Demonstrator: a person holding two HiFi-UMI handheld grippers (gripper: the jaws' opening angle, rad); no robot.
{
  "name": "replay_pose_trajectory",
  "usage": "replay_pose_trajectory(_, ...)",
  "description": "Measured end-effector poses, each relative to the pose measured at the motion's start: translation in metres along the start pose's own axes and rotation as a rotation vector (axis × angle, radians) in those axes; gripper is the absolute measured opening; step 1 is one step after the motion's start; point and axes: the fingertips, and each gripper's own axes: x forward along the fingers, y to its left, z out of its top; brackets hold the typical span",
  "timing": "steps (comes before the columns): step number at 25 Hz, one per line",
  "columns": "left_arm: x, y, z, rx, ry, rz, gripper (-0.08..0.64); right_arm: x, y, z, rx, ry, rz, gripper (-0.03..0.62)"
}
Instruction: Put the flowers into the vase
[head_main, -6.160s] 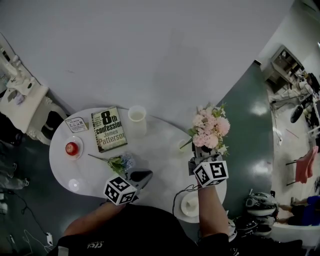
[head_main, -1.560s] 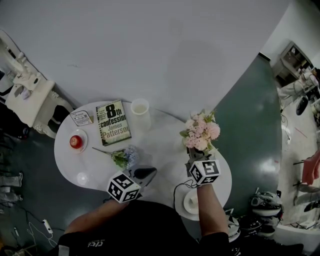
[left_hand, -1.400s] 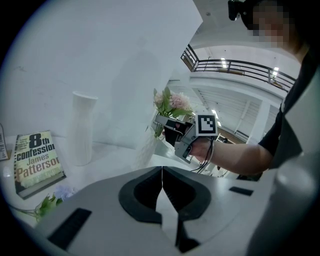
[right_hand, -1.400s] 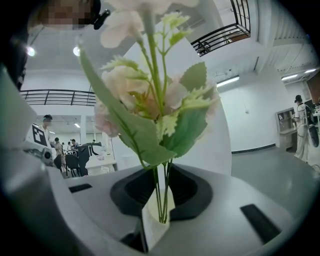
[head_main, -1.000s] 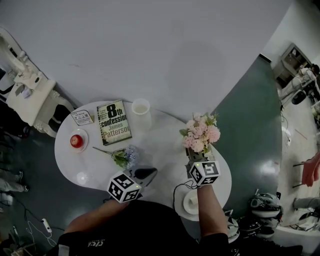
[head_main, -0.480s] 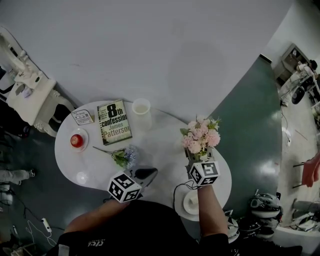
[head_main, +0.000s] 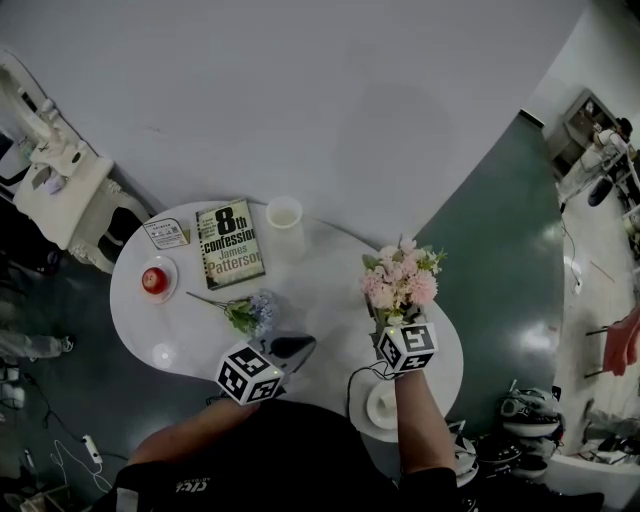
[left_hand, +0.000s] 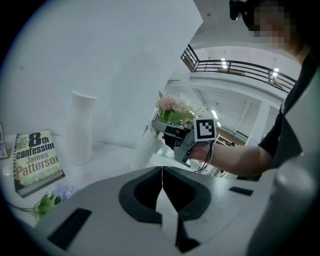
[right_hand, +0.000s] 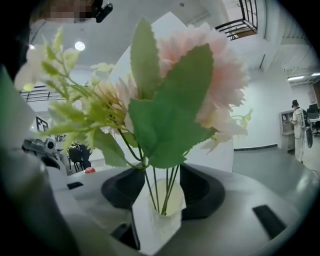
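Pink flowers (head_main: 402, 280) upright, stems inside white vase (right_hand: 156, 220) on table (head_main: 320, 275); right gripper (right_hand: 162, 182) jaws just opening, apart beside stems, not pressing; left gripper (left_hand: 162, 176) jaws together, holding nothing.

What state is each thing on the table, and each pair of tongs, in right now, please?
Small vase: upright, stems standing in it.
Pink flowers: upright, stems down in that vase.
Right tongs: open, just been opening; stems between them, unpinched.
Left tongs: shut, empty.
Blue flower sprig: lying on the table.
Tall vase: upright, no flowers in it.
Book: closed, cover up.
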Motion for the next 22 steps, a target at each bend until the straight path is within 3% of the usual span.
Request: replay_pose_trajectory(22,-0.005,-0.002,-0.004,-0.010,-0.001,0.005,0.012,0.000,-0.005,-0.020,0.019,0.055,-0.010,0.238)
